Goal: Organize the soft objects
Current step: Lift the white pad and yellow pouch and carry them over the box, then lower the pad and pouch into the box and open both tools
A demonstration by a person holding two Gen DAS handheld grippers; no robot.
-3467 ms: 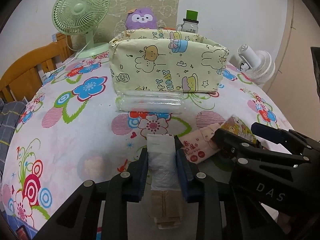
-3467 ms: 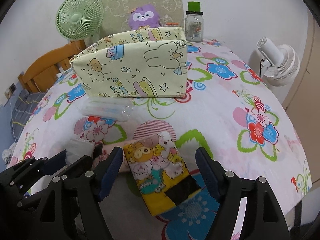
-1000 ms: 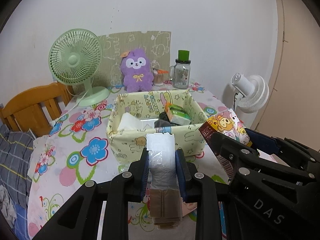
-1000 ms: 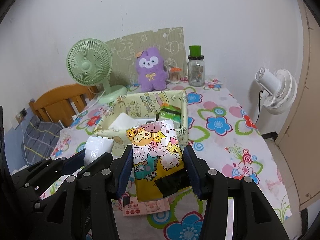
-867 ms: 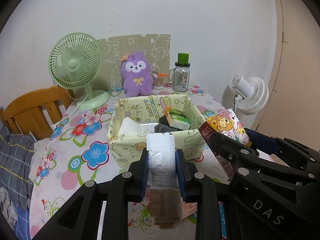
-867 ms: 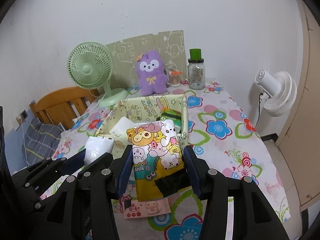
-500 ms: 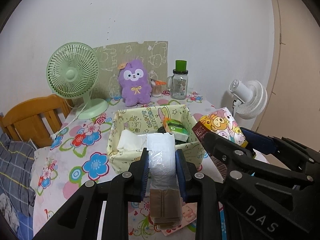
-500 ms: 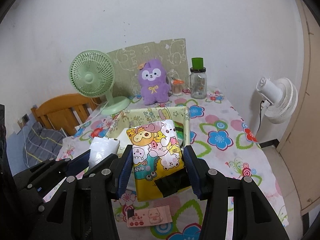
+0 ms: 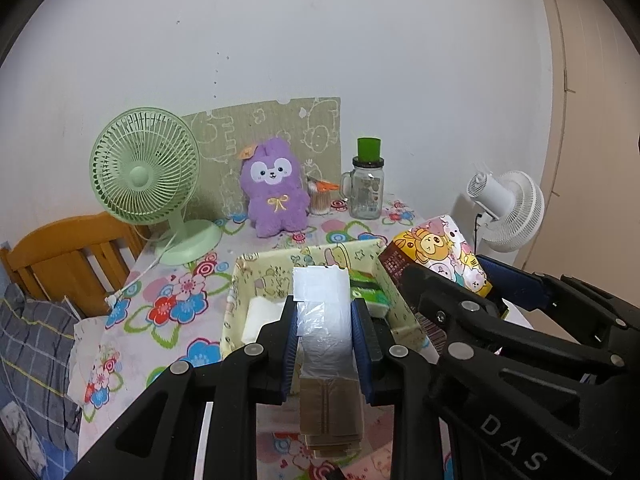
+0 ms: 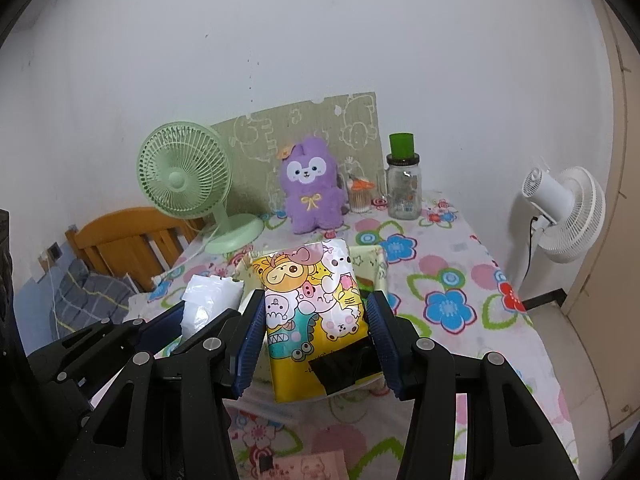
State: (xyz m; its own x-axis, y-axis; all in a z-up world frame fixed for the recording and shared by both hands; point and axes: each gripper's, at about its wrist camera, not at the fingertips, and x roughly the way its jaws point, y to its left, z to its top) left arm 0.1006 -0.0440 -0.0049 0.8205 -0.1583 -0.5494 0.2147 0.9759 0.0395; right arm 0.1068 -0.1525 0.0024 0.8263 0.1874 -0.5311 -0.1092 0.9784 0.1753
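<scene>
Both grippers [image 9: 325, 332] [image 10: 316, 334] have risen higher above basket [image 9: 240, 280].

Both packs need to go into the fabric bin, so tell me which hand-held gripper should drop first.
Left, probably. The left hand-held gripper holds its clear-wrapped tissue pack pointing straight at the fabric bin's opening. The right hand-held gripper holds the cartoon tissue pack off toward the bin's right wall.

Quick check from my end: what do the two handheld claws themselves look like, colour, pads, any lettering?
Both match: the left claw and right claw have black plastic scissor-like linkages with silver rivets and ribbed blue pads lining the fingers. White "DAS" lettering marks the right claw's body. No cables, sleeves or hands show.
</scene>
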